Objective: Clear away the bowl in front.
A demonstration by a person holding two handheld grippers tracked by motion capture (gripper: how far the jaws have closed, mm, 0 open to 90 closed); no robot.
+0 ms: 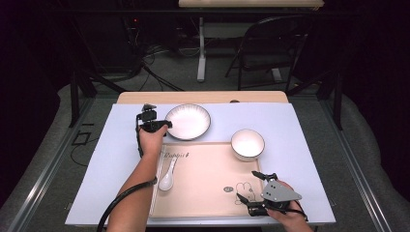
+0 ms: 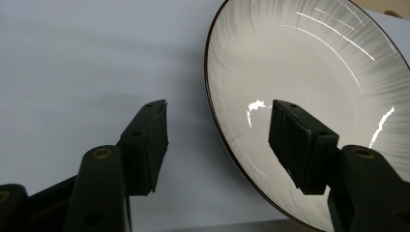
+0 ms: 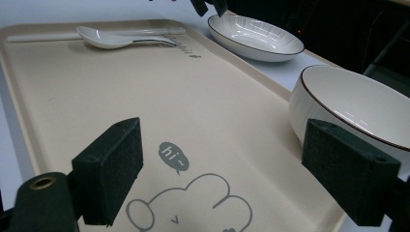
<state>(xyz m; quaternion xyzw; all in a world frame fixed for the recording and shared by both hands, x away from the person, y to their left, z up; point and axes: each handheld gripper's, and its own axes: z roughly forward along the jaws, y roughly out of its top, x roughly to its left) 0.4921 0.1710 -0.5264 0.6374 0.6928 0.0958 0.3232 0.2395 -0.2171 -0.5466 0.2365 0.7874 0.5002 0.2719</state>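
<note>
While my left gripper [image 2: 217, 140] stands wide astride the plate [image 2: 309, 77] rim, I push deeper, then pinch squarely

Plate [image 2: 309, 63] rim cut off by the left gripper view's top, right and bottom edges; one jaw hides part.

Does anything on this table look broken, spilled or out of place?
Nothing is broken or spilled. One small thing: the deep white bowl with a dark rim straddles the far right corner of the beige plastic tray, partly on the tray and partly off it.
</note>
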